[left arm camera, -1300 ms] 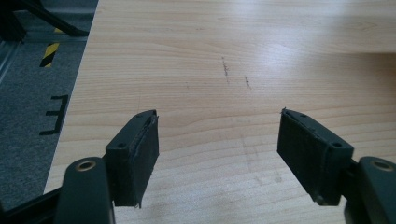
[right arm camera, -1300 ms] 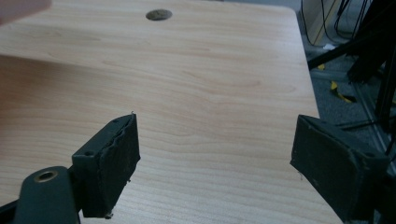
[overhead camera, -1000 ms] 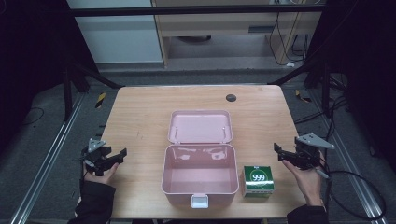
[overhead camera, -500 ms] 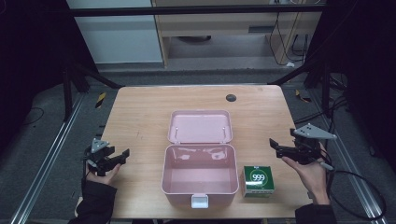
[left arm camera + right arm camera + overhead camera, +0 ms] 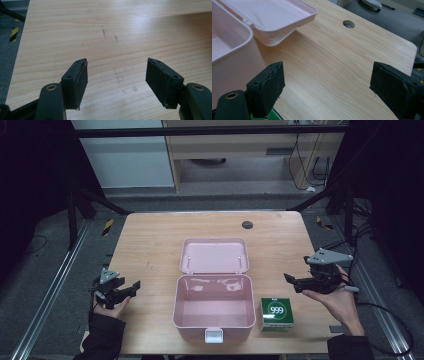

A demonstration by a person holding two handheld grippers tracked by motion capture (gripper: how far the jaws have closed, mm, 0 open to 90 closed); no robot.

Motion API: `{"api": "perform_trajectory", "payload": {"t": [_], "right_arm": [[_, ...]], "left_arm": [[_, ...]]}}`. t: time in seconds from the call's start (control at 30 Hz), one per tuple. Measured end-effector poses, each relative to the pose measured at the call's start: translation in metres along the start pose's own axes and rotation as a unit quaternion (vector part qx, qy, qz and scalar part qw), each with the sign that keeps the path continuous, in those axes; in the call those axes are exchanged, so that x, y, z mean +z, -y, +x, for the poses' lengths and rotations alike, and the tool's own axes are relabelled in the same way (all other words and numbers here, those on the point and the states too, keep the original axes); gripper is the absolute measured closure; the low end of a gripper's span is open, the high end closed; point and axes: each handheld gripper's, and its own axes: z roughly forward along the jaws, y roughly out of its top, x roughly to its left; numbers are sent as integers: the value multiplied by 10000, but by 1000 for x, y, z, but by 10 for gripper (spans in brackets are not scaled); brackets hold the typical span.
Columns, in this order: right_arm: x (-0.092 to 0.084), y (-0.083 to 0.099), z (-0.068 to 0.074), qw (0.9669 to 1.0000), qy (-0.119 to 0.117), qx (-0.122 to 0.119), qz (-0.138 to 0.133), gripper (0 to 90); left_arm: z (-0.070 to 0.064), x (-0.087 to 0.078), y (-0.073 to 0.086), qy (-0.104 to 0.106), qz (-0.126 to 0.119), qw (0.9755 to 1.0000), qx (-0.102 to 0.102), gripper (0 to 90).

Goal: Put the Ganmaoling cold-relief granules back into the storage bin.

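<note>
From the high view we see a pale pink plastic box [image 5: 213, 307] standing at the middle of the wooden table [image 5: 150, 245], near its front edge, with its lid [image 5: 214, 255] thrown back flat behind it and a white latch [image 5: 213, 335] on its front wall; its inside looks bare. Just to its right sits a small green carton [image 5: 275, 314] marked 999. Our left gripper [image 5: 131, 287] hovers at the table's left edge, our right gripper [image 5: 292, 283] beyond the carton at the right, both with jaws spread. In the left gripper view we find the left gripper [image 5: 116, 75] released, plain wood with faint scratches between its pads. In the right gripper view the right gripper [image 5: 327, 82] likewise gapes wide, holding nothing; the pink box's wall [image 5: 234, 65] and raised lid [image 5: 277, 17] lie at the left, a round hole [image 5: 348, 24] in the tabletop beyond.
</note>
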Motion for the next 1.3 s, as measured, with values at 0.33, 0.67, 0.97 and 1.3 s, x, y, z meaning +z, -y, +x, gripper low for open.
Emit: {"api": "perform_trajectory", "payload": {"t": [0.33,0.67,0.97,1.3], "right_arm": [[-6,-14,10,9971,-448,-565,247,100],[-2,-20,23,9856,-867,-1246,749,69],[2,-22,34,9723,-1214,-1700,1051,56],[3,-23,42,9561,-1539,-2096,1353,48]], "left_arm": [[-2,1,0,25,27,10000,54,334],[-2,2,1,41,51,9999,97,333],[-2,2,1,44,50,9999,105,333],[-3,2,1,62,54,9999,115,331]]}}
